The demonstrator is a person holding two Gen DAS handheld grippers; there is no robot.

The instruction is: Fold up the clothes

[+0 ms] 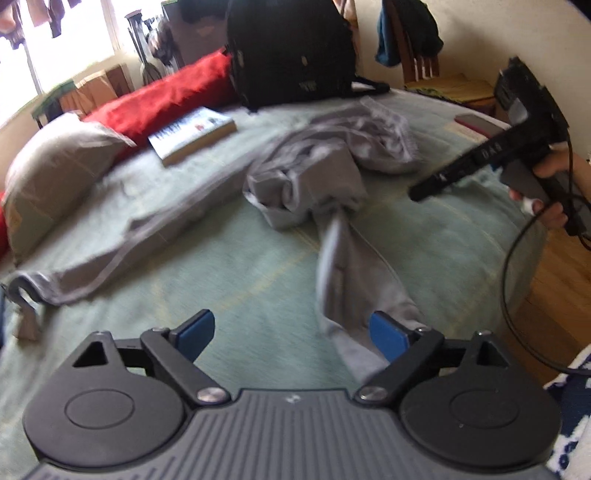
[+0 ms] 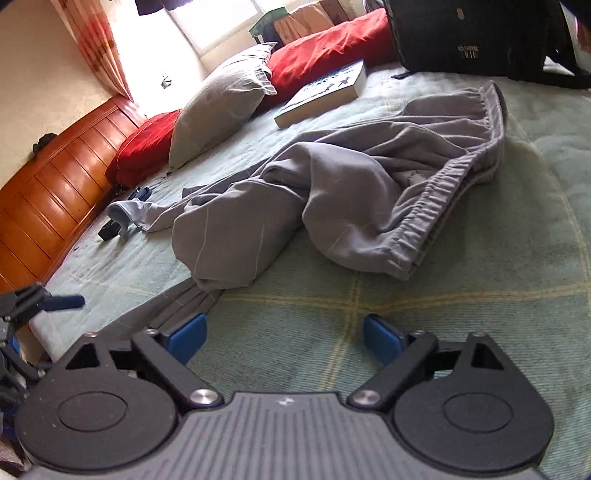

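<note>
One crumpled grey trousers (image 2: 351, 192), seemingly; two red pillows (image 2: 325, 55); left hand-held gripper (image 1: 293, 338) and right hand-held gripper (image 2: 284, 338) both gape empty

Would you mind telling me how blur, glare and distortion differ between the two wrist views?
Left wrist view: motion blur smears the grey trousers and book; the window is blown out. Right wrist view: sharper, the trousers' elastic waistband shows clearly, though its window glares white. Both bend straight edges, fisheye-style.
</note>
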